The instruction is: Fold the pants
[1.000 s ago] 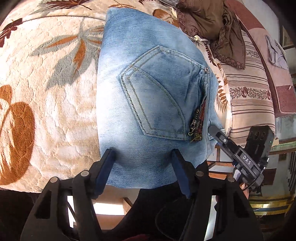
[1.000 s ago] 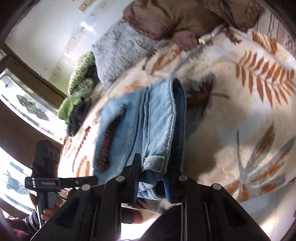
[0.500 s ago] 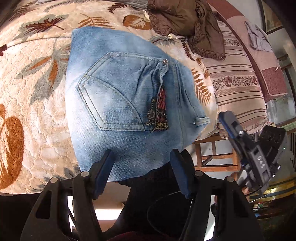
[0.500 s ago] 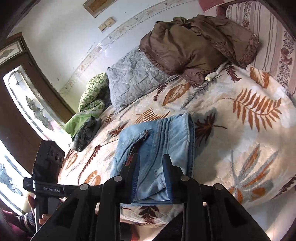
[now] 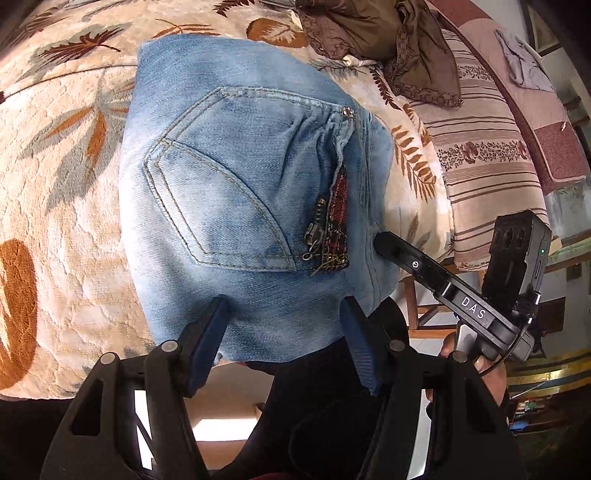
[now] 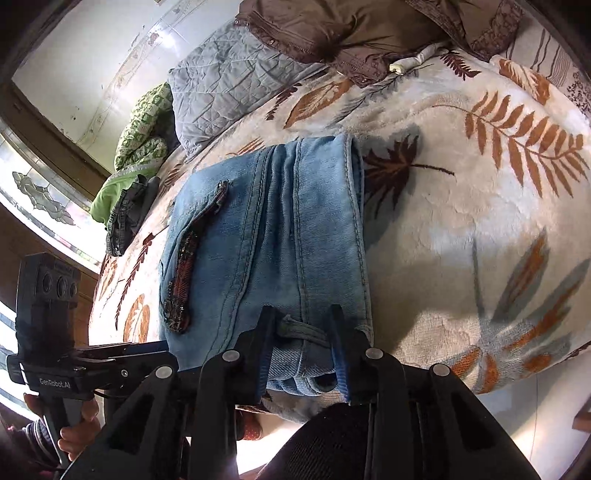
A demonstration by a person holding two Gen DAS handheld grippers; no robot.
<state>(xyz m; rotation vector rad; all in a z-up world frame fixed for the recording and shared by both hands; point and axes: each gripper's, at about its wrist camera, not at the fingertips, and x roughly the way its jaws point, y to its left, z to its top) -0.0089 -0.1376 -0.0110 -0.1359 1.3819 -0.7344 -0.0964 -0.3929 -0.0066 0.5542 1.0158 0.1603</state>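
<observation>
Folded light-blue jeans (image 5: 229,177) lie on the leaf-patterned bedspread (image 5: 55,184), back pocket up, with a red beaded trim (image 5: 338,218) beside the pocket. My left gripper (image 5: 284,317) is open, its fingers straddling the near edge of the jeans. My right gripper (image 6: 301,328) has its jaws partly apart around the belt loop and waistband corner (image 6: 295,332) of the jeans (image 6: 266,236); a firm hold cannot be told. The right gripper also shows in the left wrist view (image 5: 384,243), beside the jeans' right edge. The left gripper shows in the right wrist view (image 6: 155,350).
A brown crumpled garment (image 6: 351,29) and a grey quilted pillow (image 6: 229,85) lie at the bed's head. Green and grey clothes (image 6: 136,158) sit by the window. A striped blanket (image 5: 487,158) hangs over the bed's side above a wooden stool (image 5: 421,302).
Both grippers have moved back in toward the jeans after pulling away half a second ago. The right gripper's jaws stand wider around the waistband corner than before.
</observation>
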